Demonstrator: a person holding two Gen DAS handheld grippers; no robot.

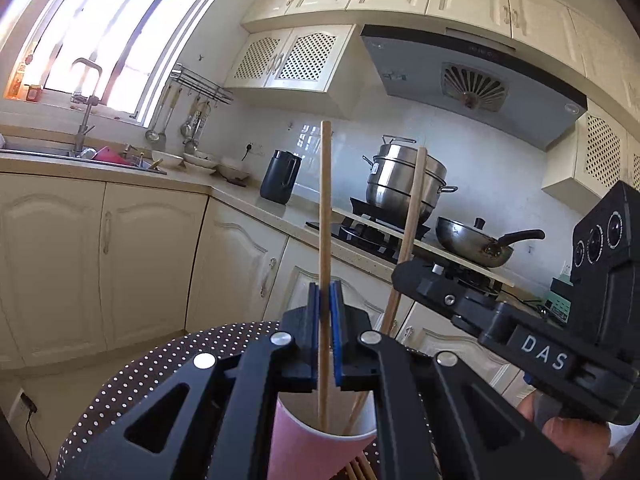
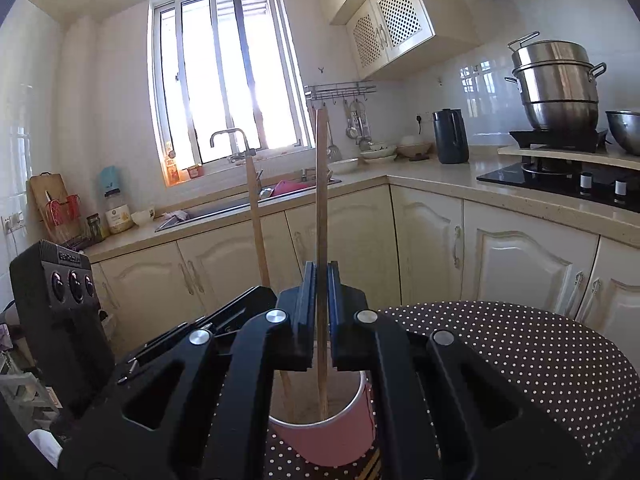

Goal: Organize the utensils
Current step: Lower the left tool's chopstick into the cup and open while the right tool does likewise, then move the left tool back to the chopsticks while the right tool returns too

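Chopsticks being lowered, one per gripper, into a pink paper cup on a dotted tablecloth.

Left gripper (image 1: 325,336) is clamping an upright chopstick (image 1: 325,208) whose tip is sitting inside the cup (image 1: 316,444); right gripper (image 2: 318,320) is gripping its own chopstick (image 2: 321,216) likewise. Both sticks should probably be kept upright and released only once well inside the rim. Grippers are crowding each other; tablecloth (image 2: 520,344) is offering room rightward.

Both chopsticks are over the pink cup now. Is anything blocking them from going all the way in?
Nothing visible. The left gripper is shut on one chopstick, the right gripper on the other chopstick. Both lower ends are already inside the pink cup, which shows nothing else inside. The sticks stand apart.
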